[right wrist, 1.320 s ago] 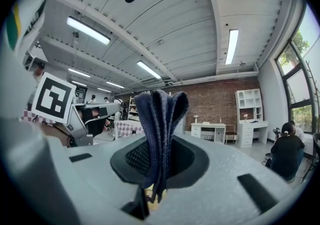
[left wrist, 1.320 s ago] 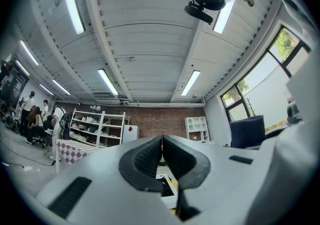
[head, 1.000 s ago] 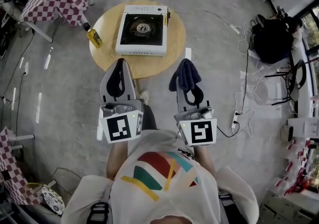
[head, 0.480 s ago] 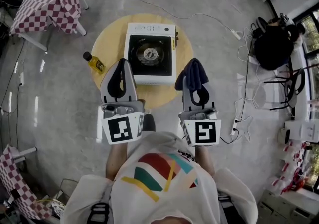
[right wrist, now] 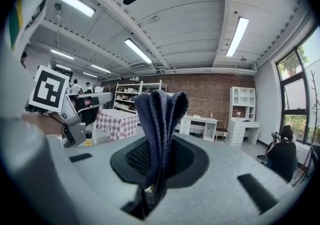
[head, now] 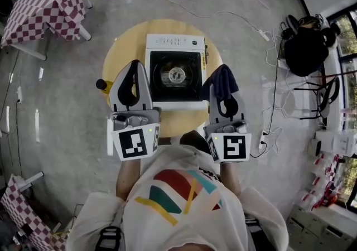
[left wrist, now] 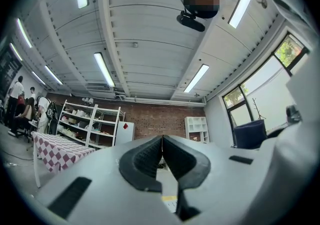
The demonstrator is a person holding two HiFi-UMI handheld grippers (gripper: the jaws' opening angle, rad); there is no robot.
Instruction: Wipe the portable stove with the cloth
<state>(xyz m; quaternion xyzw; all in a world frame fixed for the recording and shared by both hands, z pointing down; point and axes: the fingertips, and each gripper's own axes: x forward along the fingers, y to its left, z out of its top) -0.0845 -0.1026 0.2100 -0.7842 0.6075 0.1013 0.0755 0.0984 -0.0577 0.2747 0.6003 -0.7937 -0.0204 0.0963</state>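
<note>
Right now your right hand-held gripper (head: 223, 85) is clamped on the dark blue cloth (right wrist: 159, 114), which is folded and sticks up past the jaw tips. Your left hand-held gripper (left wrist: 162, 141) has its jaws pressed together with nothing between them. Both hover over the near side of the round wooden table (head: 126, 49), flanking the white portable stove (head: 175, 74) at its middle. The cloth is in the air, off the stove. A yellow bottle (head: 102, 85) peeks out at the table's left edge.
</note>
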